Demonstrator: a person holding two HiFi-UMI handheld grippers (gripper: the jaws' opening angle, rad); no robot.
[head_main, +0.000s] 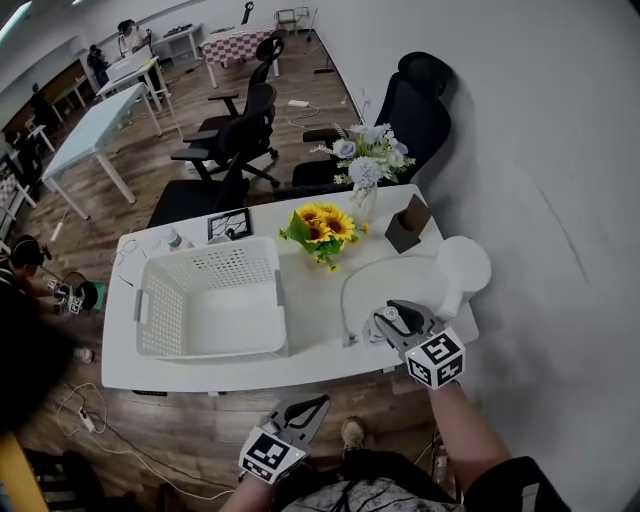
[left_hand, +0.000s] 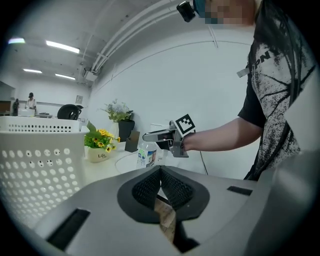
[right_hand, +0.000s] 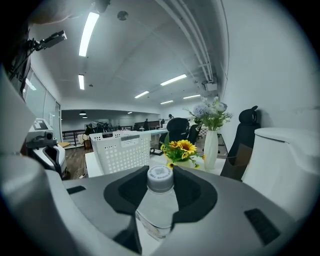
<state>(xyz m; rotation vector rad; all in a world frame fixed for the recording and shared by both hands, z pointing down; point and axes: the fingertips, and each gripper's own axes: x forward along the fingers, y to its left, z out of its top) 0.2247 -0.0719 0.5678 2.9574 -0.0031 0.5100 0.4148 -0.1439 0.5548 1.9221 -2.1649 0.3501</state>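
A clear water bottle (right_hand: 159, 200) with a pale cap stands between the jaws of my right gripper (right_hand: 160, 187), which is shut on it. From the head view, that right gripper (head_main: 385, 322) hovers over the front right part of the white table (head_main: 320, 345), with the bottle cap (head_main: 390, 315) just showing. The left gripper view shows the bottle (left_hand: 146, 154) hanging under the right gripper (left_hand: 156, 136). My left gripper (head_main: 316, 404) is off the table's front edge, above the wooden floor. Its jaws meet with nothing between them in the left gripper view (left_hand: 160, 172).
A white perforated basket (head_main: 280, 300) fills the table's left half. Behind the right gripper stand a pot of sunflowers (head_main: 322, 228), a vase of pale flowers (head_main: 365, 170), a brown box (head_main: 406, 224) and a white round container (head_main: 463, 268). Black office chairs (head_main: 240, 130) stand beyond the table.
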